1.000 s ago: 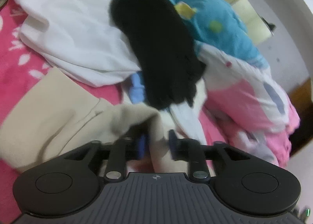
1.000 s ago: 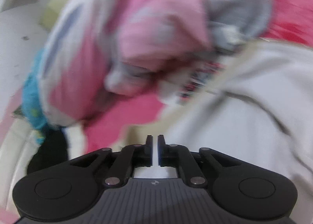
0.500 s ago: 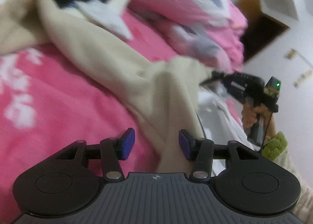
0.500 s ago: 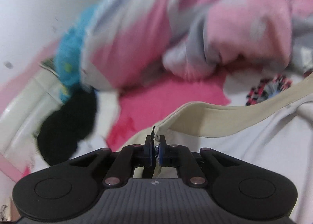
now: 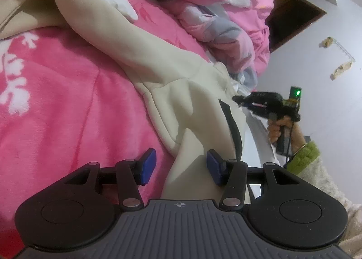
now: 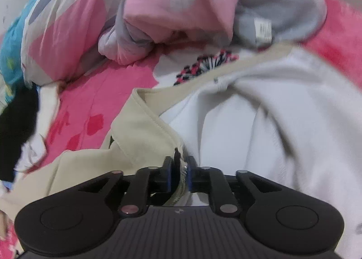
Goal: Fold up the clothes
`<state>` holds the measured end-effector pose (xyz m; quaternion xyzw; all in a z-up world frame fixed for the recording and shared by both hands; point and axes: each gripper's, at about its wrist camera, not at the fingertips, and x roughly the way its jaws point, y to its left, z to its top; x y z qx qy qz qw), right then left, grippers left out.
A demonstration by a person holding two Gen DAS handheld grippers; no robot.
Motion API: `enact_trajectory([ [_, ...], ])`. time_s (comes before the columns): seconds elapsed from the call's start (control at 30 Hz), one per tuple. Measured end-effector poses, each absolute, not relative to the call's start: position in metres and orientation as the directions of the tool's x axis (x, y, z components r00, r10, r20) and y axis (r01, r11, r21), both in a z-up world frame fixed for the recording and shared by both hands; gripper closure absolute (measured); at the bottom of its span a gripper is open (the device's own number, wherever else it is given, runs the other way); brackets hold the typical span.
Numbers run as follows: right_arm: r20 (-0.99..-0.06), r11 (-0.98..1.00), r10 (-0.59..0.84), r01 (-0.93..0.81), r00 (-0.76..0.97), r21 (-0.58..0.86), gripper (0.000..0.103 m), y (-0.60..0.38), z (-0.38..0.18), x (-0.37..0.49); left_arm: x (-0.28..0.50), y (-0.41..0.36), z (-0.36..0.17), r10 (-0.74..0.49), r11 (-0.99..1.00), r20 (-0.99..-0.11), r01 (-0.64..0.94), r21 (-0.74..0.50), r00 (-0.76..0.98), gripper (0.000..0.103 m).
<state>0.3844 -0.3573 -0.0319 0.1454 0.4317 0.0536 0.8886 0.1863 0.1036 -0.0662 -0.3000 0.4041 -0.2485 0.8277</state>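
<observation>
left gripper (image 5: 181,166): jaws wide, cream fabric between pads, not pinched
right gripper (image 6: 179,173): clamped on garment's edge
cream garment (image 5: 144,55): stretched across pink blanket (image 5: 56,100), spanning both grippers
bedding pile (image 6: 158,10): beyond garment

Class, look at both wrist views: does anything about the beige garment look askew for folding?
Yes. The beige garment is strung out in a twisted band across the pink blanket, not flat. Only the right gripper pinches its edge; the left gripper is open around a fold.
</observation>
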Motion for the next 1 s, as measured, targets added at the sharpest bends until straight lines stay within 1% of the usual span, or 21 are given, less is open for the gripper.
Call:
enact_trajectory([
  [0.03, -0.747, 0.962, 0.194, 0.027, 0.636, 0.273, 0.083, -0.355, -0.023, 0.384, 0.186, 0.104, -0.067, -0.657, 0.695, -0.517, 0.175, -0.697, 0.550, 0.054],
  [0.13, -0.734, 0.964, 0.213, -0.017, 0.644, 0.265, 0.082, -0.337, -0.010, 0.399, 0.186, 0.109, -0.069, -0.667, 0.683, -0.496, 0.191, -0.705, 0.556, 0.054],
  [0.17, -0.730, 0.964, 0.219, -0.031, 0.647, 0.262, 0.077, -0.331, -0.006, 0.405, 0.187, 0.111, -0.070, -0.670, 0.678, -0.485, 0.196, -0.709, 0.562, 0.054],
  [0.2, -0.726, 0.965, 0.226, -0.046, 0.649, 0.259, 0.064, -0.325, -0.001, 0.410, 0.188, 0.113, -0.071, -0.670, 0.672, -0.471, 0.200, -0.713, 0.574, 0.054],
  [0.23, -0.722, 0.965, 0.232, -0.060, 0.652, 0.256, 0.054, -0.319, 0.003, 0.415, 0.189, 0.117, -0.071, -0.669, 0.666, -0.456, 0.201, -0.718, 0.586, 0.054],
  [0.27, -0.718, 0.965, 0.239, -0.074, 0.654, 0.253, 0.042, -0.313, 0.008, 0.420, 0.190, 0.121, -0.072, -0.666, 0.658, -0.441, 0.196, -0.727, 0.601, 0.054],
  [0.3, -0.717, 0.964, 0.245, -0.086, 0.652, 0.251, 0.038, -0.307, 0.010, 0.427, 0.193, 0.125, -0.074, -0.662, 0.649, -0.425, 0.188, -0.737, 0.617, 0.054],
  [0.43, -0.811, 0.961, 0.240, -0.013, 0.534, 0.275, 0.038, -0.293, -0.020, 0.480, 0.207, 0.136, -0.083, -0.647, 0.626, -0.383, 0.172, -0.761, 0.660, 0.054],
  [0.47, -0.836, 0.961, 0.236, 0.012, 0.496, 0.278, 0.041, -0.292, -0.028, 0.492, 0.209, 0.137, -0.088, -0.643, 0.626, -0.379, 0.172, -0.760, 0.666, 0.054],
  [0.5, -0.856, 0.963, 0.224, 0.027, 0.465, 0.267, 0.048, -0.291, -0.036, 0.499, 0.211, 0.139, -0.092, -0.642, 0.623, -0.371, 0.173, -0.763, 0.671, 0.054],
  [0.53, -0.862, 0.964, 0.227, 0.023, 0.453, 0.265, 0.051, -0.290, -0.039, 0.503, 0.211, 0.141, -0.096, -0.647, 0.610, -0.356, 0.177, -0.773, 0.675, 0.055],
  [0.57, -0.866, 0.964, 0.230, 0.016, 0.444, 0.264, 0.071, -0.289, -0.041, 0.506, 0.211, 0.143, -0.099, -0.651, 0.597, -0.339, 0.182, -0.782, 0.679, 0.055],
  [0.6, -0.859, 0.964, 0.239, -0.007, 0.453, 0.264, 0.096, -0.286, -0.037, 0.506, 0.210, 0.145, -0.099, -0.655, 0.585, -0.320, 0.191, -0.788, 0.685, 0.055],
  [0.63, -0.852, 0.965, 0.243, -0.027, 0.464, 0.260, 0.096, -0.283, -0.034, 0.506, 0.208, 0.147, -0.100, -0.655, 0.577, -0.306, 0.196, -0.793, 0.691, 0.055],
  [0.77, -0.799, 0.984, 0.171, -0.061, 0.577, 0.166, 0.096, -0.267, -0.014, 0.500, 0.202, 0.151, -0.099, -0.620, 0.591, -0.290, 0.191, -0.784, 0.729, 0.056],
  [0.9, -0.726, 0.992, 0.121, -0.065, 0.677, 0.105, 0.096, -0.256, 0.002, 0.507, 0.197, 0.155, -0.095, -0.534, 0.628, -0.285, 0.148, -0.764, 0.796, 0.056],
  [1.0, -0.697, 0.994, 0.104, -0.064, 0.710, 0.084, 0.096, -0.252, 0.002, 0.522, 0.202, 0.159, -0.098, -0.506, 0.619, -0.284, 0.113, -0.777, 0.814, 0.057],
])
